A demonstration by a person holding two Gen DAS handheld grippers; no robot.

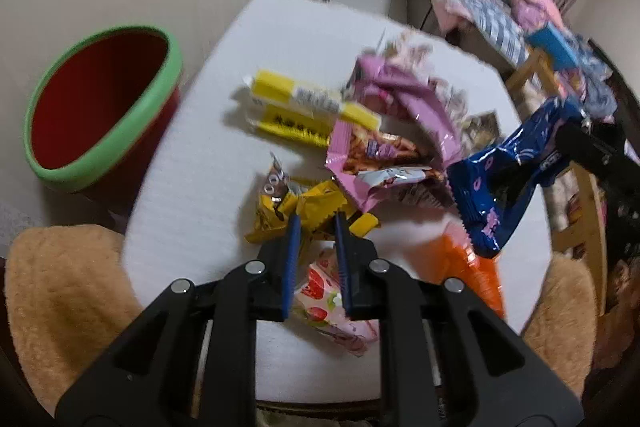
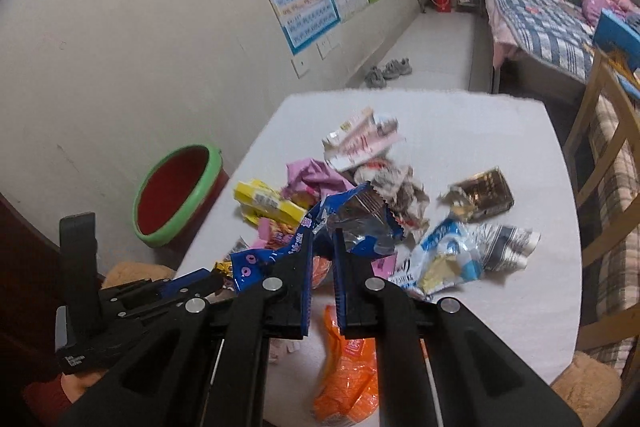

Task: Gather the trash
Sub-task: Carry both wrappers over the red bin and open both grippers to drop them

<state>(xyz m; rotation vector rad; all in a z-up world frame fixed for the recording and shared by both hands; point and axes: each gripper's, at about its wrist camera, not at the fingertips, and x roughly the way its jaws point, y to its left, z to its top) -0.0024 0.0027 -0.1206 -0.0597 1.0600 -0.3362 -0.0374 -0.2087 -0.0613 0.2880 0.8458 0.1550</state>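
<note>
Snack wrappers lie heaped on a white table (image 1: 216,147). My left gripper (image 1: 317,217) is shut on a crumpled yellow wrapper (image 1: 316,207) at the near side of the heap. A dark blue wrapper (image 2: 356,223) hangs above the pile with my right gripper (image 2: 324,235) shut on it. The left wrist view shows that blue wrapper (image 1: 504,187) hanging at the right. On the floor to the table's left, by the wall, stands a red bin with a green rim (image 1: 172,59) (image 2: 214,171). It looks empty.
Loose on the table are a long yellow pack (image 1: 296,99), a pink wrapper (image 1: 376,155), an orange wrapper (image 2: 348,367), a strawberry-print wrapper (image 1: 320,291) and a light blue wrapper (image 2: 460,255). Tan chair cushions (image 1: 60,287) flank the near edge. A wooden chair (image 2: 600,147) stands right.
</note>
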